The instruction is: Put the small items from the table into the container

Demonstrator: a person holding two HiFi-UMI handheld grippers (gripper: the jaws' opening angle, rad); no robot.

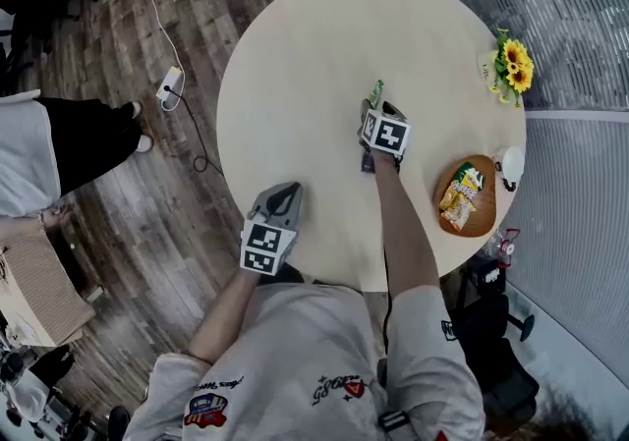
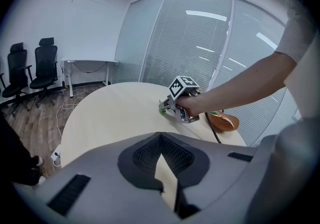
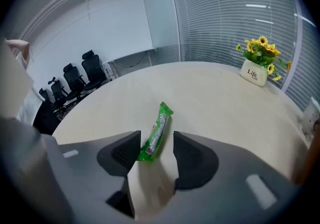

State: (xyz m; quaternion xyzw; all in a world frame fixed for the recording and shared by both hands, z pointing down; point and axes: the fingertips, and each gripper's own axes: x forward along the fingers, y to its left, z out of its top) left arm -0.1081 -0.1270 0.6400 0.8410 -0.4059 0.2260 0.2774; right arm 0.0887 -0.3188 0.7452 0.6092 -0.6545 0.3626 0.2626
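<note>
Green foil marked the target: a slim snack stick packet (image 3: pixel 156 129) lay flat on the round pale table (image 1: pixel 324 46), well away from the edge. The right gripper (image 3: pixel 156 144) was tilted down over it with its jaws spread. The packet's near end sat in the gap between the two pads, and neither pad pressed on it. The left gripper (image 2: pixel 160 137) hovered low near the table's near edge, its jaws pressed together with nothing between them.

Off to the person's right, near the rim of the table, sat the container, an oval wooden bowl (image 1: pixel 484 220) that already held a few snack packets (image 1: pixel 460 195). A small pot of sunflowers (image 1: pixel 512 67) stood farther round the edge, clear of the work.

Judging by this, the step in hand was picking up the green packet, with the grasp not yet made. The next move likely called for settling the pads down to the tabletop on either side of the thin wrapper and closing across its width. The packet would then need lifting and carrying rightward to the bowl.
</note>
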